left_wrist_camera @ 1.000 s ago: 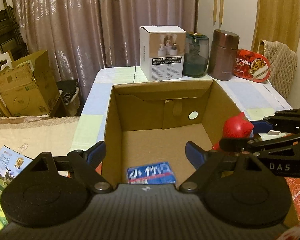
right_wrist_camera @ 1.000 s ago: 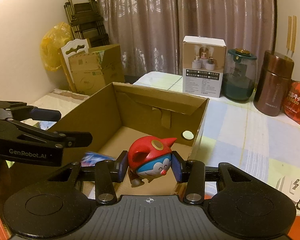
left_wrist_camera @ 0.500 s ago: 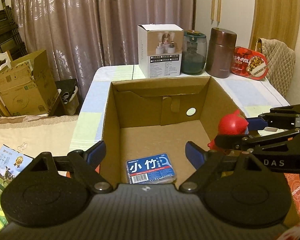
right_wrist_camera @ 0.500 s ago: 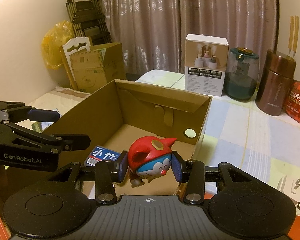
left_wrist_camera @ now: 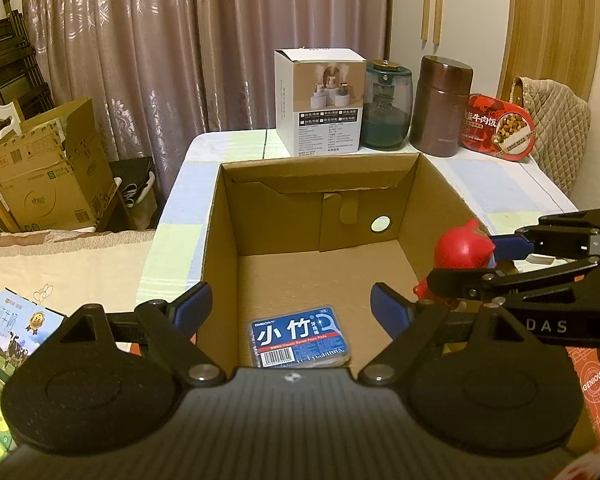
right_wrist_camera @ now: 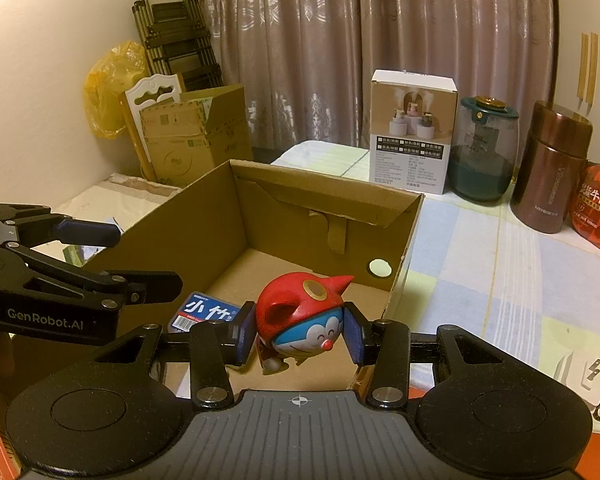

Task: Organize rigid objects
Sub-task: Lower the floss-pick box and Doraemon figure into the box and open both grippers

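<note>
Nearest the right wrist camera, the right gripper (right_wrist_camera: 298, 338) is pinching a small cartoon-cat figurine (right_wrist_camera: 300, 320) with a red helmet and a blue-and-white face; its blue pads are pressing on the two sides of the head. The figurine is hanging above the near right part of an open cardboard box (right_wrist_camera: 204, 216), close to the box's right wall. In the left wrist view the same figurine (left_wrist_camera: 462, 246) is showing at the right, at the box's right rim.

The left gripper (left_wrist_camera: 290, 304) is hovering over the near edge of the cardboard box (left_wrist_camera: 220, 240) with its jaws spread wide and nothing between them. Below it, a flat blue dental floss pack (left_wrist_camera: 298, 342) is lying face up on the box floor, against the near wall. From the right wrist camera only a corner of that pack (right_wrist_camera: 208, 312) is appearing, behind the gripper's left finger.

The box is standing on a table covered with a pastel checked cloth (right_wrist_camera: 480, 280). Beyond the box, along the far edge of the table, a white product carton (left_wrist_camera: 320, 102), a dark green jar (left_wrist_camera: 386, 106), a brown metal canister (left_wrist_camera: 444, 106) and a red food tub (left_wrist_camera: 500, 126) are standing in a row. Farther back, patterned curtains (left_wrist_camera: 180, 52) are hanging.
</note>
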Motion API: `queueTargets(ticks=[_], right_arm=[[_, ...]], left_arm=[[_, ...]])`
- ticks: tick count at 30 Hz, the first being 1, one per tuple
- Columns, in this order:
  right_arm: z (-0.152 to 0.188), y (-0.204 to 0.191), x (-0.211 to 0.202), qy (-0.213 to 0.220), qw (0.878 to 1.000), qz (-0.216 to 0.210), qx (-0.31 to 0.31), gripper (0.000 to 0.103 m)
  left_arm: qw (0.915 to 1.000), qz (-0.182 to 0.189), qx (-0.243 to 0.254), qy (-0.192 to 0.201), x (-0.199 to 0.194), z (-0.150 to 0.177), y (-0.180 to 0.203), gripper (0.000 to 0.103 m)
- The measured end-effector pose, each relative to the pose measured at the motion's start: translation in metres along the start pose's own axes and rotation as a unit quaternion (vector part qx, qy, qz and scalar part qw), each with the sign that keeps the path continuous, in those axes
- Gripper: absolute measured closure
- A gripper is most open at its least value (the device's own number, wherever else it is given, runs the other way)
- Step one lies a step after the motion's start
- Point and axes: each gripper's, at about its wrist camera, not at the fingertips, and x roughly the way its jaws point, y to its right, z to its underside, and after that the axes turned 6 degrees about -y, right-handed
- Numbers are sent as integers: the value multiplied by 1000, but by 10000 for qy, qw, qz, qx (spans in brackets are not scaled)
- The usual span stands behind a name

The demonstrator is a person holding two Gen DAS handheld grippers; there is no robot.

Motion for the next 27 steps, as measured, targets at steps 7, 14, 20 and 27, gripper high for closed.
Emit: queueTargets(ticks=[7,14,20,27], right_arm=[[-2,2,-8,272,9996,37,46,61],[-3,5,-10,299,9995,29,43,60],[-1,8,-16,384,9992,38,32,60],[4,17,-40,747,9972,55,2,60]], left_arm=[[10000,-7,3,35,-2,-2,0,20],[10000,8,7,69,-5,-5,2,20],[10000,16,18,95,-9,-5,4,20],[9996,57,-151,213,-21,-7,13,20]])
